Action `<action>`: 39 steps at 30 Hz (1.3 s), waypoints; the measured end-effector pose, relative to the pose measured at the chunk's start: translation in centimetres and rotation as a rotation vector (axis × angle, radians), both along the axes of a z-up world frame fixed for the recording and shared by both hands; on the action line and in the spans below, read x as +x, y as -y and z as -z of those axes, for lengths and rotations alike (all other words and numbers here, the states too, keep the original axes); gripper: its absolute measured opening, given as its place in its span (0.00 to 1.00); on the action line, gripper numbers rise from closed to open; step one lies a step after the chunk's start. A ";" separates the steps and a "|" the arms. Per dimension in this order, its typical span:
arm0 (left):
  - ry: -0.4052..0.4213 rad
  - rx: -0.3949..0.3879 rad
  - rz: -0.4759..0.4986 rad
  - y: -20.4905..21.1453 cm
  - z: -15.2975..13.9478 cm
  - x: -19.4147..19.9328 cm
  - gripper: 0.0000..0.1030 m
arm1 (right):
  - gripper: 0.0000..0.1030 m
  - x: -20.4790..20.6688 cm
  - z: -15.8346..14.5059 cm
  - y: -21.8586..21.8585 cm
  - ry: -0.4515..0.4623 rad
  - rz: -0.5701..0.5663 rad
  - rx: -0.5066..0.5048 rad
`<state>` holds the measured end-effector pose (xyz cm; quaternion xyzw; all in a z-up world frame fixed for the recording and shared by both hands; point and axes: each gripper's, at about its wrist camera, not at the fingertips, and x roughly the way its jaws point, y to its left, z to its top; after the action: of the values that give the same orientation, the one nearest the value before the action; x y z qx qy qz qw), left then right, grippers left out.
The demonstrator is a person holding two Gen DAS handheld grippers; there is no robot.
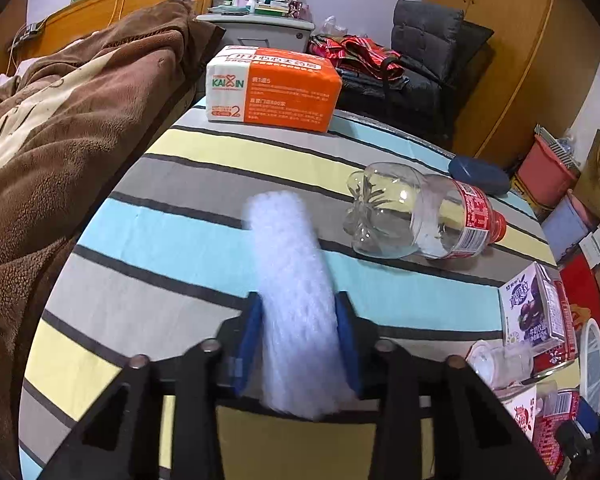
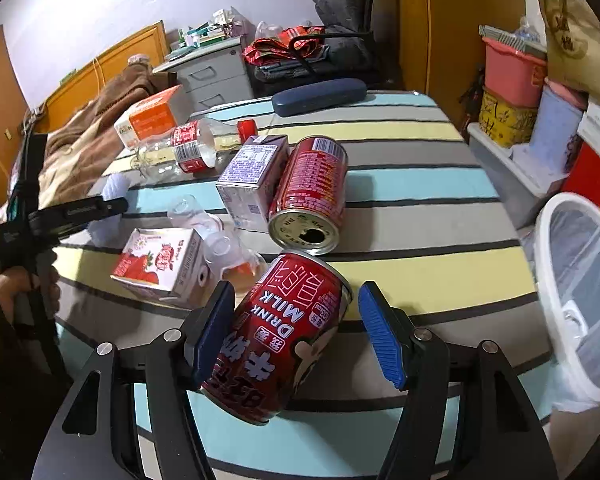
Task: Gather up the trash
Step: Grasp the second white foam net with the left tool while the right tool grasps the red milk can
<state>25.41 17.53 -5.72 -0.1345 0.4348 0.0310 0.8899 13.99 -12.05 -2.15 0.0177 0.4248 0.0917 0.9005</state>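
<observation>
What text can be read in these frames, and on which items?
"KAIXIN" and "2": orange tissue pack.
"DRINK MILK", upside down: red can between the open right hand-held gripper fingers.
Chinese print on tissue pack, both cans, cartons and bottle label: too small or blurred.
White foam roll in the left hand-held gripper: none.

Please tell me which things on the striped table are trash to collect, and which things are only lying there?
Trash:
- white foam roll, held in the left gripper
- red milk can between the right gripper fingers
- second red can
- clear bottle
- purple carton
- strawberry carton

Probably just lying about:
- orange tissue pack
- blue glasses case
</observation>
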 end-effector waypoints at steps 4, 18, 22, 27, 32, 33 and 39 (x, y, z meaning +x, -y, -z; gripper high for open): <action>0.011 -0.010 0.018 0.1 -0.2 -0.8 0.32 | 0.64 -0.4 0.0 -0.1 0.012 0.006 -0.056; 0.023 -0.026 0.105 2.0 -0.5 -1.6 0.31 | 0.07 -1.3 -1.0 0.9 0.097 0.019 -0.003; 0.032 -0.031 0.121 2.7 -0.7 -2.3 0.31 | 0.09 -1.2 -0.8 1.5 0.082 0.010 0.049; 0.036 -0.035 0.122 3.0 -0.9 -3.0 0.31 | 0.63 -1.2 0.5 1.6 0.004 0.012 0.081; 0.042 -0.032 0.135 3.3 -1.1 -3.6 0.31 | 0.63 -0.9 1.6 0.5 -0.033 -0.007 0.066; 0.041 -0.032 0.138 3.4 -1.1 -3.8 0.31 | 0.62 -1.0 1.6 0.3 -0.027 -0.014 0.057; 0.042 -0.028 0.159 4.0 -1.1 -4.9 0.31 | 0.54 -1.4 1.6 0.1 -0.011 -0.031 0.039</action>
<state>20.53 13.56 -4.64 -0.1125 0.4256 -0.0487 0.8966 12.62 -12.14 -3.75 0.0290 0.4279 0.1138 0.8962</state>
